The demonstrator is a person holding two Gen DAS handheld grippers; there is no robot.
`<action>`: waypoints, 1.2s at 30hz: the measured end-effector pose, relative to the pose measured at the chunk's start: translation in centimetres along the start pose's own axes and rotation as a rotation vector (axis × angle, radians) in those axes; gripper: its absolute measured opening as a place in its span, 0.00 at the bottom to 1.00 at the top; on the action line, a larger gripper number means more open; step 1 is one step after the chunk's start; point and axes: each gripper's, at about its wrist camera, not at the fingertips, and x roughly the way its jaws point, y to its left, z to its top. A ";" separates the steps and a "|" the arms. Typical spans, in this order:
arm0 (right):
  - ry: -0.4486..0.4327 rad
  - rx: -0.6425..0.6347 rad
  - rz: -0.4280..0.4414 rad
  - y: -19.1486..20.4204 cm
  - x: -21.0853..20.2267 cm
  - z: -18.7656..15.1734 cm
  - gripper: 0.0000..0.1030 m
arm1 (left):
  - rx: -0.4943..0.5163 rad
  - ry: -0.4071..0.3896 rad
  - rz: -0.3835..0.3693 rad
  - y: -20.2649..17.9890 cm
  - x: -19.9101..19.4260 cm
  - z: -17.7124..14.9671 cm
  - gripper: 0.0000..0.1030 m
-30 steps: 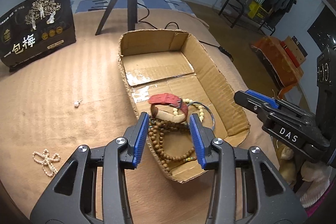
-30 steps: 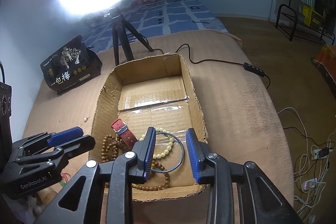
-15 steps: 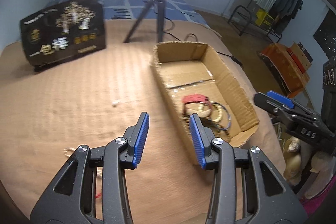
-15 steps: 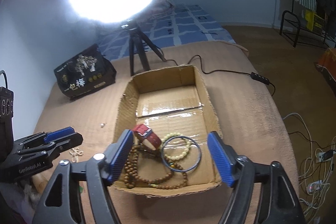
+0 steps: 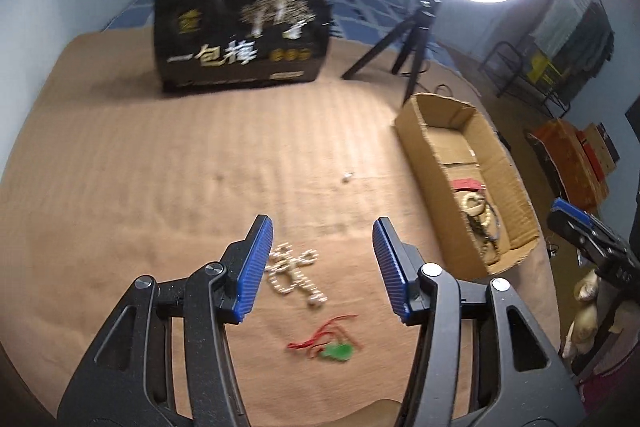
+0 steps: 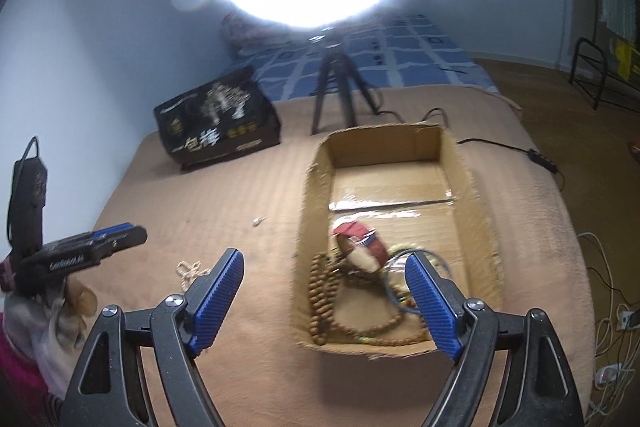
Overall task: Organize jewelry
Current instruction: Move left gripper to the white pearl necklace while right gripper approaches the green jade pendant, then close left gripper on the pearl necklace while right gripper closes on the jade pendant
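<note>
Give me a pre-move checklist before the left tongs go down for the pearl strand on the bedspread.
1. Left tongs open: ok, jaws spread and hold nothing.
2. Pearl strand lined up: ok, it lies between the blue pads, nearer the left one.
3. Strand free of other pieces: ok, the green pendant on red cord lies apart, nearer the camera.
4. Height above the strand: cannot tell, the view is blurred.
5. Cardboard box open to take it: ok, its far half is bare.
6. Right tongs out of the way: ok, open, hanging at the box's near left corner.
</note>
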 end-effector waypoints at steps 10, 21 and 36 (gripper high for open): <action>0.104 -0.137 0.079 5.9 2.6 -2.6 0.82 | -0.039 0.071 -0.014 3.4 2.0 -1.0 0.52; 0.220 -0.218 0.139 9.0 6.0 -5.4 0.66 | -0.069 0.152 -0.039 5.2 5.0 -1.5 0.44; 0.342 -0.360 0.224 12.6 9.7 -8.9 0.42 | -0.058 0.247 -0.030 4.1 9.3 -2.3 0.44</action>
